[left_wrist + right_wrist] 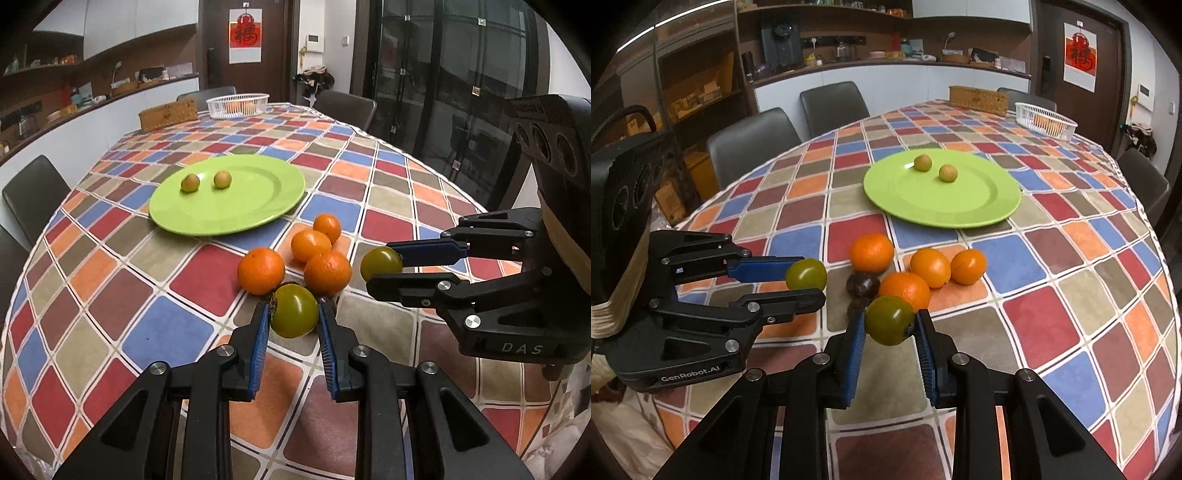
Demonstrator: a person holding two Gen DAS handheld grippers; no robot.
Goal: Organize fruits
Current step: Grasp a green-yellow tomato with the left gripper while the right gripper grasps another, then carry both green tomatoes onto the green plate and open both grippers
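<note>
My left gripper point(294, 314) is shut on a green tomato point(294, 311), held just above the checked tablecloth; it also shows in the right wrist view point(806, 275). My right gripper point(889, 321) is shut on a second green tomato point(889, 319), seen from the left wrist too point(380, 263). Several oranges point(327, 272) lie clustered just beyond both grippers. A green plate point(255, 206) farther back holds two small yellowish fruits point(190, 182). Two dark fruits point(863, 285) lie by the oranges.
A white basket point(237, 105) with oranges and a wicker box point(168, 114) stand at the table's far end. Dark chairs point(751, 142) ring the table. A counter with shelves runs along the wall, and a glass door is at the right.
</note>
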